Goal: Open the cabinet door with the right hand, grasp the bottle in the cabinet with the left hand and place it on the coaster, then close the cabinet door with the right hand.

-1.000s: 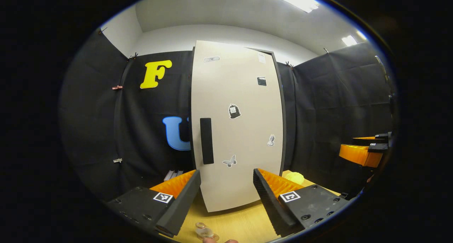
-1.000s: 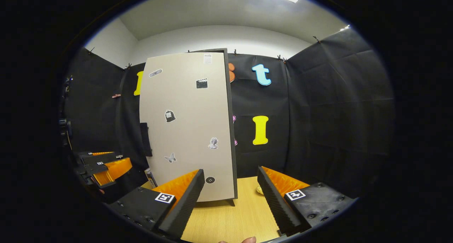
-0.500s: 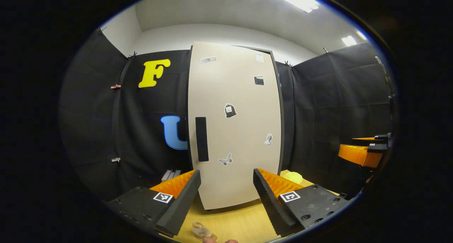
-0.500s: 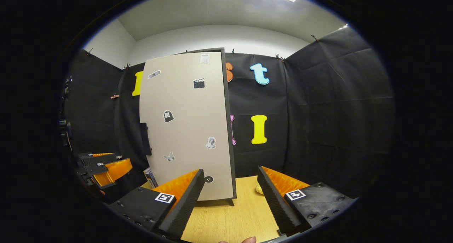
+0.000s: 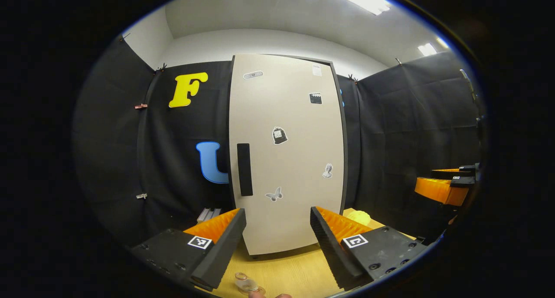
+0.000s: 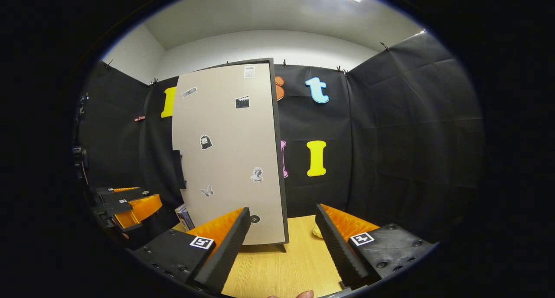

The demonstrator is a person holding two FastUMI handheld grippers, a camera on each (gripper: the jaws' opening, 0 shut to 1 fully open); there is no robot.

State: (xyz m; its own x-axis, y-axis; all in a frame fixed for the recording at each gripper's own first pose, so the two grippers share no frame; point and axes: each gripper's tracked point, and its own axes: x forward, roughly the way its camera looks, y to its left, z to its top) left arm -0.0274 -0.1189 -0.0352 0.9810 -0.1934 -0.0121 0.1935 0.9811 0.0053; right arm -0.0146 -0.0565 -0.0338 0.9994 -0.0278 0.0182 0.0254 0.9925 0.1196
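The tall beige cabinet door (image 5: 288, 155) stands shut, stickered, its dark handle (image 5: 244, 169) upright.

Right gripper (image 6: 282, 241) gapes before the shut cabinet door (image 6: 230, 155).

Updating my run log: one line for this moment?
cabinet door: shut | handle: untouched | left claw: open, empty | right claw: open, empty

Hand-held gripper (image 5: 277, 228), ridged fingers, square tags, screws
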